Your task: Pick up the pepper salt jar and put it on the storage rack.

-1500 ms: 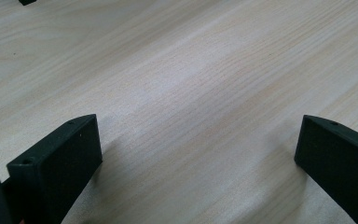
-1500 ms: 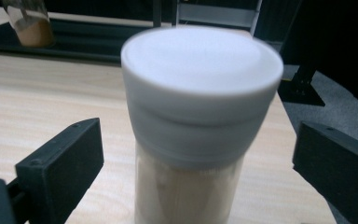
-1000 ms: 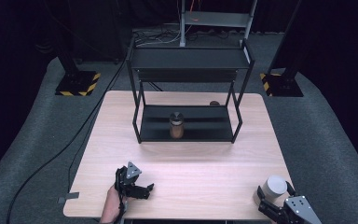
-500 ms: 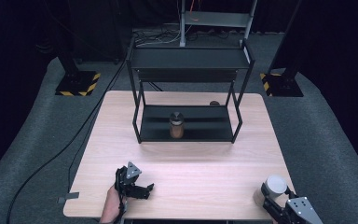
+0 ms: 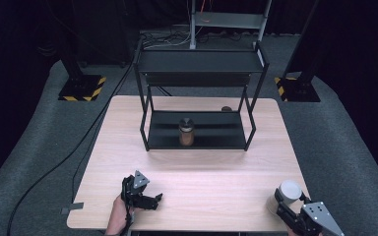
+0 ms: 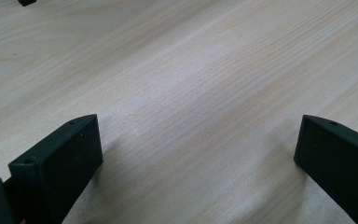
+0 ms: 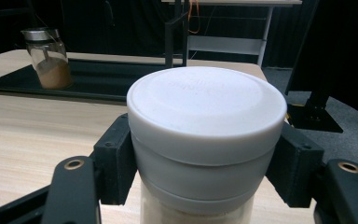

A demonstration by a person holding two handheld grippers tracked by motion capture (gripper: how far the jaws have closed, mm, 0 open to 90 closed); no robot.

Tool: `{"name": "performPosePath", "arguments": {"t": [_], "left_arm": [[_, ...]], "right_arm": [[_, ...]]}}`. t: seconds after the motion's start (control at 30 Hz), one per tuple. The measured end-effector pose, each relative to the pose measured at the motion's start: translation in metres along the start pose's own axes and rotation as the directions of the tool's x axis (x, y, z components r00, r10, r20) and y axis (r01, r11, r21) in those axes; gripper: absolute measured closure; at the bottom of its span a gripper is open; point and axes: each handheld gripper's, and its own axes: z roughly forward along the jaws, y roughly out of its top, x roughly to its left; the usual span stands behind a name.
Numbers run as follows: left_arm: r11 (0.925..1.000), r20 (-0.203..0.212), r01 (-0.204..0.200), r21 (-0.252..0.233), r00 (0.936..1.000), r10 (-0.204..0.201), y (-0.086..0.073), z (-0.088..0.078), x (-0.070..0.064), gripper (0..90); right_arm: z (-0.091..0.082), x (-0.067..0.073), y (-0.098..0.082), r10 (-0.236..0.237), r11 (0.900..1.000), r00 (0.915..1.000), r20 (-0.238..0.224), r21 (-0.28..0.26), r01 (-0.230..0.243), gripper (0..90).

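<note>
The right gripper [image 7: 200, 186] has just closed on a white-lidded jar [image 7: 205, 140] at the near right corner of the table [image 5: 216, 187]. From its own camera, the two black jaws press against the sides of the jar just under the broad white lid, one on each side, with pale contents showing through the glass below. From above, the same jar [image 5: 289, 192] stands upright close to the table's front edge, its long axis vertical, and the gripper [image 5: 288, 209] reaches it from the person's side, pointing away toward the back of the table.

The left gripper [image 5: 158, 197] rests low over the near left part of the table, well apart from the jar. Its jaws stand wide apart over bare wood and hold nothing.

Farther back, in the middle of the table, stands a black two-level shelf [image 5: 199, 61]. On its lower level sits a second jar [image 5: 186, 132] with a metal lid and brown powder inside. Seen from the held jar, the shelf lies ahead and to the left. My guess is that the white-lidded jar goes to that shelf, so the right hand, by far the nearer, would have to lift it straight, keep it upright, and carry it forward and leftward past the shelf's front posts.
</note>
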Motion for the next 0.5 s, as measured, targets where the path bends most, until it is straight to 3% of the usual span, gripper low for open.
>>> {"name": "performPosePath", "arguments": {"t": [0.5], "left_arm": [[1.0,-0.002,-0.002,0.001,1.0,0.002,0.0,-0.001,0.0,0.8]], "right_arm": [[0.013,0.003,0.012,-0.004,1.0,0.9997,-0.026,0.005,0.004,33.3]]}}
